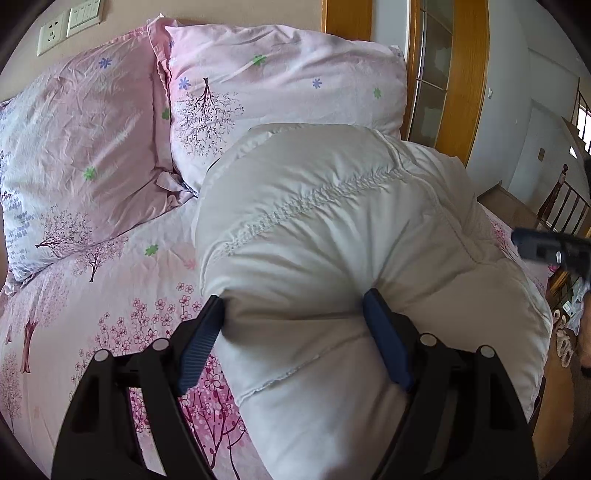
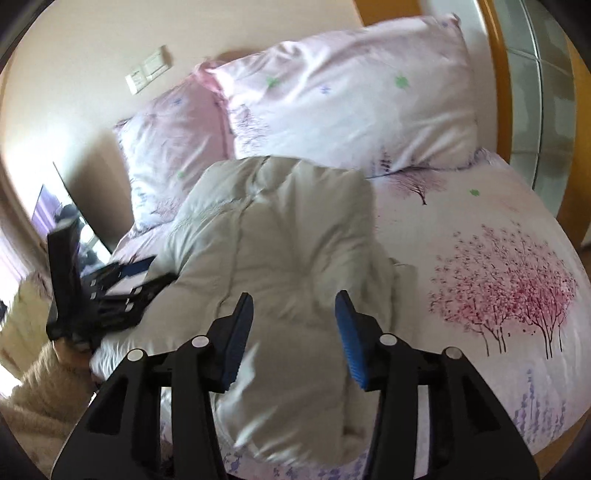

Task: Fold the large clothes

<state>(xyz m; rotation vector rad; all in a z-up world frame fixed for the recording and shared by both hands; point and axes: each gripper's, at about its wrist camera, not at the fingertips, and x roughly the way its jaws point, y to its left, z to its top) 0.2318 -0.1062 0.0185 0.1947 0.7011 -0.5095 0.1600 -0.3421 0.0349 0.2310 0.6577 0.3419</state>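
A puffy white down jacket (image 1: pixel 332 236) lies bunched on the pink floral bed (image 1: pixel 122 295). My left gripper (image 1: pixel 295 314) has its blue-padded jaws spread wide around a thick fold of the jacket, the pads pressing into both sides. In the right wrist view the jacket (image 2: pixel 280 229) lies folded in a mound. My right gripper (image 2: pixel 294 308) hovers just above it, open, with nothing between the pads. The left gripper (image 2: pixel 122 280) shows at the jacket's left edge there. The right gripper's tip (image 1: pixel 554 251) shows at the right edge of the left wrist view.
Two pink floral pillows (image 1: pixel 280 85) (image 1: pixel 74 147) lie at the head of the bed against the wall. A wooden door frame (image 1: pixel 465 74) stands to the right. Wall switches (image 1: pixel 70 22) are above the pillows. The floor (image 1: pixel 557 373) lies beyond the bed's right edge.
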